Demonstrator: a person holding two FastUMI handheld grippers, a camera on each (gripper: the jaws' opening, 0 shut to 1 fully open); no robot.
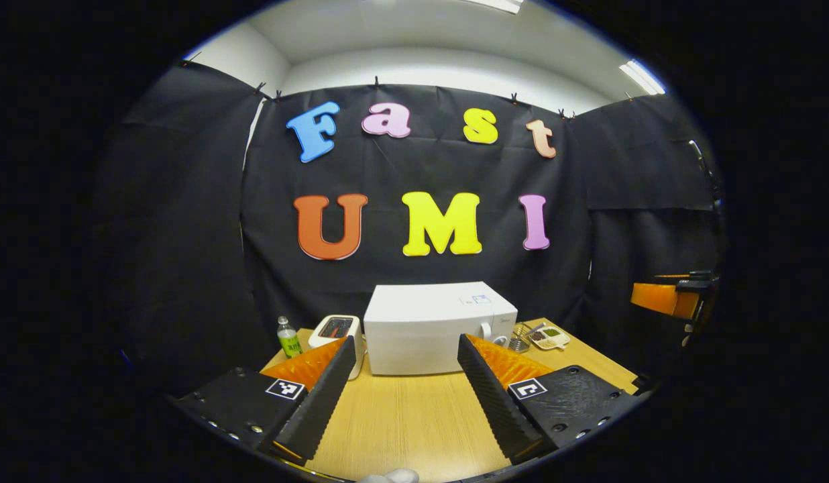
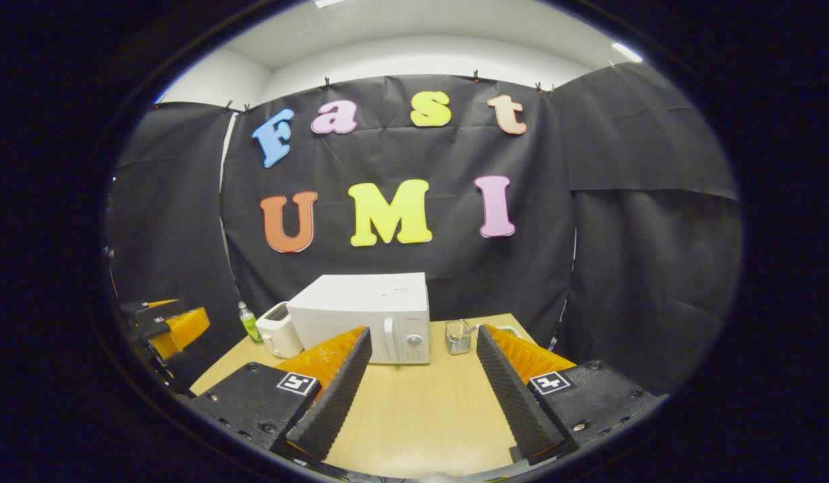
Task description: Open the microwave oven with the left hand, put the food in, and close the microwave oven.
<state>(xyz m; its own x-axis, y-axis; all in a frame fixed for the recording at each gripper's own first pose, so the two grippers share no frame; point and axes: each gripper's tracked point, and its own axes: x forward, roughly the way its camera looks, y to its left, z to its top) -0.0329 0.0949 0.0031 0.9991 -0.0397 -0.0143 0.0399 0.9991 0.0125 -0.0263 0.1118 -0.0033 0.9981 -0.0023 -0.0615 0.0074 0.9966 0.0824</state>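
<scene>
Toaster (image 1: 339, 330), bottle (image 1: 289, 337) left of microwave (image 1: 428, 329).

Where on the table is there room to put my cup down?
The widest bare patch is the table front, between the microwave and the near edge, ahead of both open grippers. It is crowded along the back: bottle and toaster left of the microwave, a wire holder and food plate right.

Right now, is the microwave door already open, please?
No, the microwave door sits flush and closed, with both grippers held back from it.
</scene>
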